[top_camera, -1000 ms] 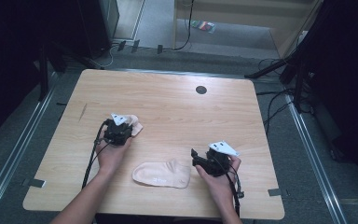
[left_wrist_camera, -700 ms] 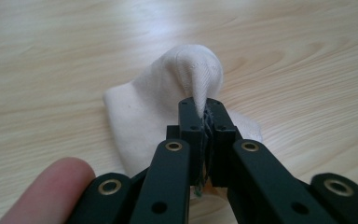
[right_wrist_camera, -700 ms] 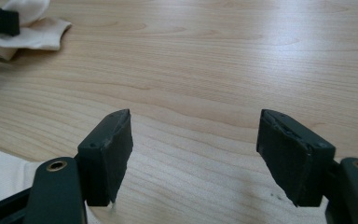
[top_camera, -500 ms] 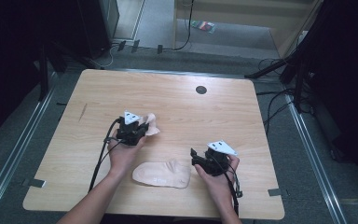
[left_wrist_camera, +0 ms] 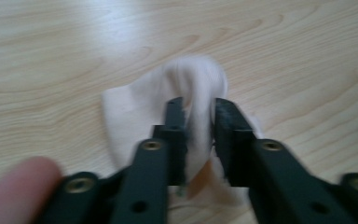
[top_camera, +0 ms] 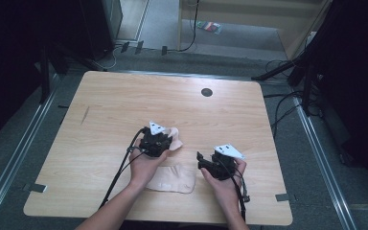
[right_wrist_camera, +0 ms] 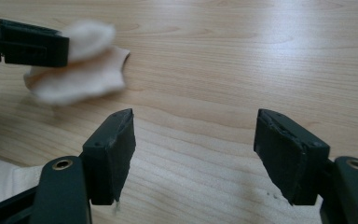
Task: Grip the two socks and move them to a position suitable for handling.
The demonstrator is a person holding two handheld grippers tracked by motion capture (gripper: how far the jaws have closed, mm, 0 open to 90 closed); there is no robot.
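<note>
Light wooden table (top_camera: 124,110) with rounded corners filling the middle of the high view, small dark round hole (top_camera: 206,92) toward its upper middle, flat pale cloth piece (top_camera: 172,178) lying near the lower middle edge, faint dark streak (top_camera: 85,114) at left

left pinching, right wide open

left gripper (top_camera: 165,139) sits out over the middle of the table, held from behind by the left hand (top_camera: 146,165), forearm running in from the near edge and angled a bit to the right. in the left gripper view its jaws are nearly closed, clamped on a fold of pale cloth (left_wrist_camera: 193,93), and a fingertip (left_wrist_camera: 16,184) pokes in at the lower left. right gripper (top_camera: 200,160) is nearer and off to the right, pointing left, gripped by the right hand (top_camera: 225,179). in its own view (right_wrist_camera: 193,149) the jaws stand wide apart with nothing between them.
</note>
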